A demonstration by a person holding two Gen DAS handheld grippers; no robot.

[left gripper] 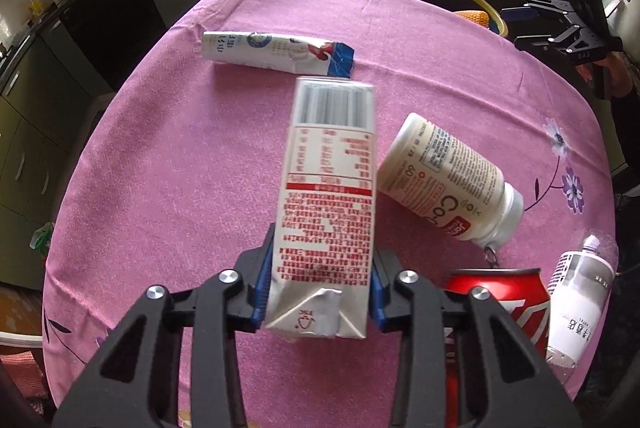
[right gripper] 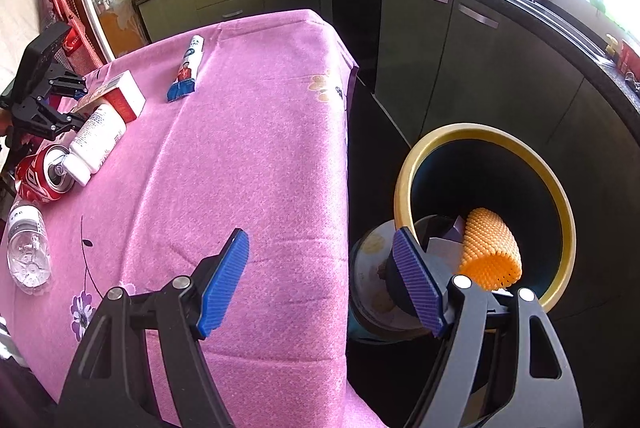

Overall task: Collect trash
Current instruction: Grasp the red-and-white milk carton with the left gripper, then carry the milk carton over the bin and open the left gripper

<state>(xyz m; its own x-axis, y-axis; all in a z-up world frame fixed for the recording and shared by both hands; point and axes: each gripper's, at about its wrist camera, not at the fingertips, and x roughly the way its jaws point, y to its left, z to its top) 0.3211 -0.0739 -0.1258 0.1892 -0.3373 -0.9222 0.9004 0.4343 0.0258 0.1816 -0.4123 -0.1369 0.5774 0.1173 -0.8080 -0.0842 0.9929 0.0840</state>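
My left gripper is shut on a white milk carton with red print, its blue pads pressing both sides near the folded end. The carton lies on the pink tablecloth. Beside it lie a white pill bottle, a red cola can, a clear plastic bottle and a flattened white tube farther off. My right gripper stands open and empty over the table's edge, next to a yellow-rimmed bin that holds an orange foam net.
Dark kitchen cabinets and a counter with a sink run behind the table. A round tin sits low between the table and the bin. The cloth's far half carries only the tube.
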